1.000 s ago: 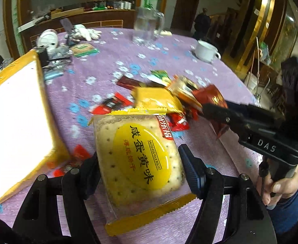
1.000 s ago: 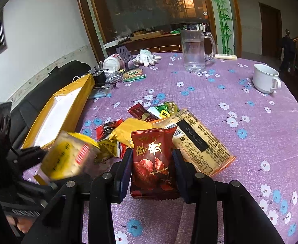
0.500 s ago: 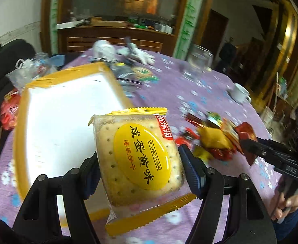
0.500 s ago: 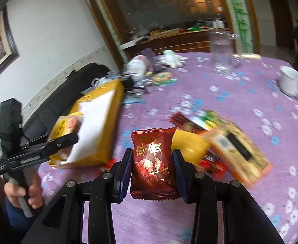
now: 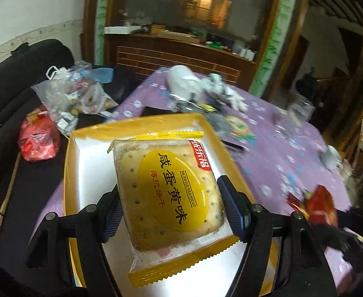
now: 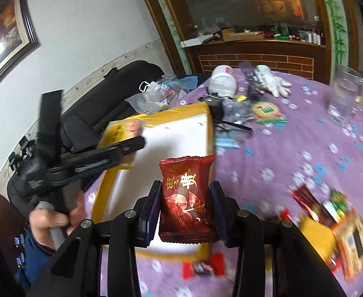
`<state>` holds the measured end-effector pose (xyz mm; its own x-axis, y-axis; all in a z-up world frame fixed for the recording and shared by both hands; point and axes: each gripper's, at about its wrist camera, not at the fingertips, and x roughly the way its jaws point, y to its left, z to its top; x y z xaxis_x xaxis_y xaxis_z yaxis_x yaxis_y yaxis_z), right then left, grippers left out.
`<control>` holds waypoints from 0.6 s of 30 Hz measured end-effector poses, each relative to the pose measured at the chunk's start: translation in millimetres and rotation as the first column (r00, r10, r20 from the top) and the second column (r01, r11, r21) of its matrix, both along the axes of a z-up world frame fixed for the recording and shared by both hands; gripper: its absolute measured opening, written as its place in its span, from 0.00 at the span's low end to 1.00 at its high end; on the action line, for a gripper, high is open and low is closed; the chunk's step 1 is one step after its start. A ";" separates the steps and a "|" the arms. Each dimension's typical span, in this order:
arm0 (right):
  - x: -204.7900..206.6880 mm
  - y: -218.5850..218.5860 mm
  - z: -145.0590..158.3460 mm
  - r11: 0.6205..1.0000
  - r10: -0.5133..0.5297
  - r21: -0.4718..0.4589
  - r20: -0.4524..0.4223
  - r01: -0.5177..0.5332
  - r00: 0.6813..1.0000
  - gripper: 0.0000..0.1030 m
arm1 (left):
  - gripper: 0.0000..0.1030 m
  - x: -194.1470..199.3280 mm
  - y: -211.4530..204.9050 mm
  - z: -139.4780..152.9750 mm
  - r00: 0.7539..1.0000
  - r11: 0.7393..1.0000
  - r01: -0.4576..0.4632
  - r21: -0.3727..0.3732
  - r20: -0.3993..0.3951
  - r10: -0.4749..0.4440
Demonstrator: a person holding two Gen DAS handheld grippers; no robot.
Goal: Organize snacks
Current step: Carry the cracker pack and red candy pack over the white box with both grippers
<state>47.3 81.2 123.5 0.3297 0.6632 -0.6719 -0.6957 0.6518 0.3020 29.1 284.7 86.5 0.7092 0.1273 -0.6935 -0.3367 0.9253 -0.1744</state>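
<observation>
biscuit pack [image 5: 171, 193]: yellow salted egg yolk biscuit, clamped flat between the left claw's pads, now hanging over the white floor of the box; not touching it as far as I can tell.
red snack pack [image 6: 187, 198]: dark red pouch, upright, pinched by the right claw. Sits over the box's near right corner in the right wrist view.
box [image 5: 69, 173]: yellow rim, white inside, looks empty; on the table's left edge beside the black sofa [image 5: 8, 79].
left gripper [image 5: 171, 212]: grasping the biscuit pack, pads pressed on both its sides, pointing down into the box.
right gripper [image 6: 185, 212]: clenched on the red snack pack, narrow grip, tilted down.
change: a second ago both claws were over the snack pile mid-table with the box off to the side; now both have swung across and the box fills the left view. Grips unchanged, same packs.
meaning: pick and carry look done for both items; the drop into the box is next, judged not yet done.
snack pile [image 6: 330, 217]: leftover packs, red, yellow, orange, green, blurred, well apart from the box. More trips likely.
risk: both claws crowd one box; left is further in, so it should probably release first.
table [image 6: 305, 148]: purple floral cloth.
clutter: glass mug [image 6: 345, 99], white gloves [image 6: 273, 81], plastic bags [image 5: 69, 99] on the sofa.
hand [image 6: 55, 220]: person's left hand on the gripper handle.
</observation>
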 end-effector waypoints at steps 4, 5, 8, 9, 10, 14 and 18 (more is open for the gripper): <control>23.0 38.0 0.7 1.000 -0.011 -0.005 -0.033 0.011 0.999 0.38 | 0.69 21.1 25.7 -25.8 0.997 0.997 -0.064 -0.051 -0.046 0.062; 29.0 46.9 0.5 1.000 -0.015 -0.010 -0.037 0.015 0.999 0.38 | 0.69 21.4 29.2 -29.0 0.996 0.996 -0.069 -0.055 -0.052 0.066; 47.7 69.9 -4.1 0.999 -0.025 -0.035 -0.040 0.024 0.999 0.38 | 0.69 21.5 38.5 -38.8 0.994 0.995 -0.088 -0.048 -0.074 0.084; 55.4 79.4 -6.5 0.999 -0.030 -0.041 -0.046 0.028 0.999 0.38 | 0.69 21.2 42.6 -41.2 0.993 0.994 -0.096 -0.050 -0.081 0.092; 62.3 87.8 -9.4 0.999 -0.031 -0.044 -0.054 0.028 0.998 0.38 | 0.69 21.0 45.4 -42.6 0.992 0.994 -0.099 -0.049 -0.084 0.095; 85.1 123.6 -24.2 0.998 -0.028 -0.055 -0.094 0.023 0.995 0.38 | 0.69 17.5 57.8 -48.3 0.987 0.988 -0.140 -0.065 -0.088 0.134; 97.6 152.9 -40.3 0.996 -0.026 -0.085 -0.111 0.017 0.993 0.38 | 0.69 17.9 64.7 -55.1 0.979 0.981 -0.181 -0.072 -0.107 0.173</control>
<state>145.0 234.1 83.2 0.2628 0.5967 -0.7582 -0.6458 0.6926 0.3212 47.0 349.4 31.4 0.6075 0.1852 -0.7724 -0.5133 0.8336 -0.2038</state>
